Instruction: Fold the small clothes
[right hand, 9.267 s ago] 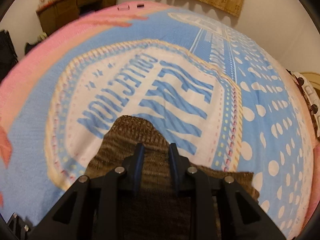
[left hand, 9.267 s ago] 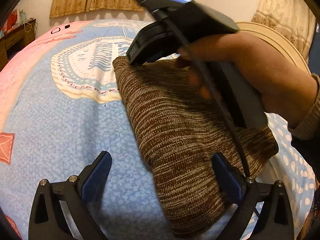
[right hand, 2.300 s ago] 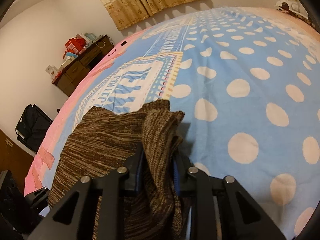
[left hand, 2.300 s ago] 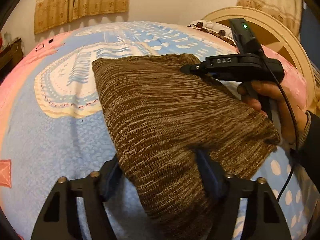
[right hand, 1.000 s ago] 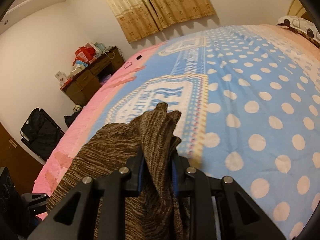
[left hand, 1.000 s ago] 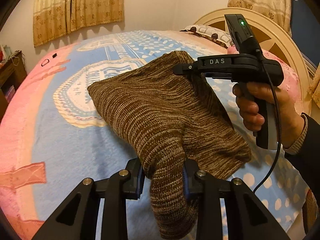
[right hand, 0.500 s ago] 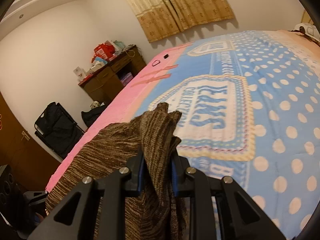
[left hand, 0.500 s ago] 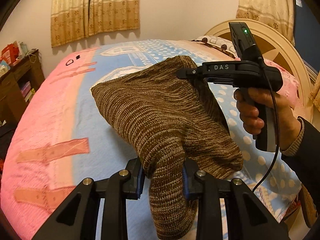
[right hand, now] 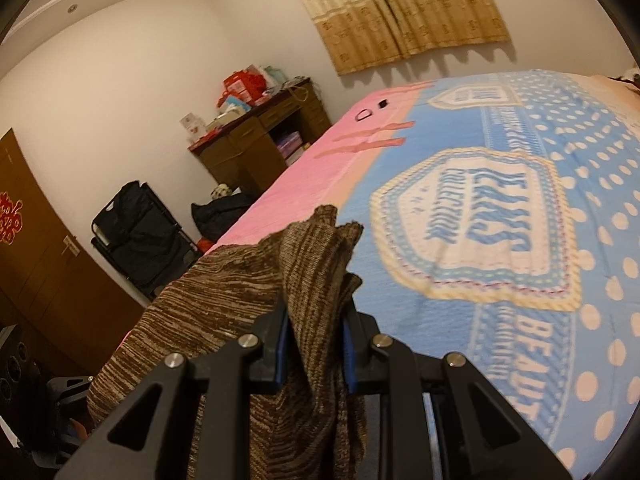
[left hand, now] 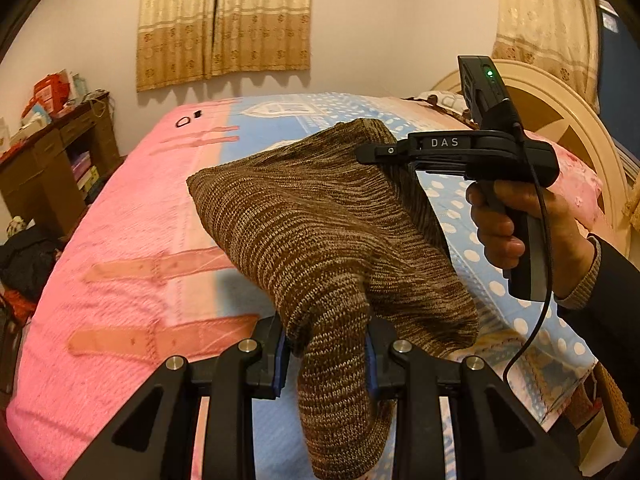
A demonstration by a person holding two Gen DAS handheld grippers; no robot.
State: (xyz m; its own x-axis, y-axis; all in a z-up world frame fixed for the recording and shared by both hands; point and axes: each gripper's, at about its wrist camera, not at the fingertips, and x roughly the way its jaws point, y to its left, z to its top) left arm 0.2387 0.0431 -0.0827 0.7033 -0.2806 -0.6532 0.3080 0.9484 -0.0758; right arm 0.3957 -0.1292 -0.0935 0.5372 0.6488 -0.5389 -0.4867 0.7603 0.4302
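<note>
Left tool (left hand: 325, 354) pinched tight on bunched corner of brown knit garment (left hand: 320, 232). Right tool (right hand: 314, 346) likewise clamped on gathered fold of same fabric; also seen from left wrist (left hand: 384, 151), gripped by hand (left hand: 516, 220). Garment ribbed, marled, slung between both tools, lifted clear above bed (left hand: 132, 240). Bedspread fuzzy, pink and dotted blue. Beyond: dark wooden desk (right hand: 256, 140), patterned beige curtains (left hand: 224, 20).

Bed (left hand: 132, 220) covered by a spread with a pink band on the left and a blue, white-dotted field on the right bearing a large lettered emblem (right hand: 480, 224); two small dark objects (left hand: 188, 119) lie at the far pink corner.
</note>
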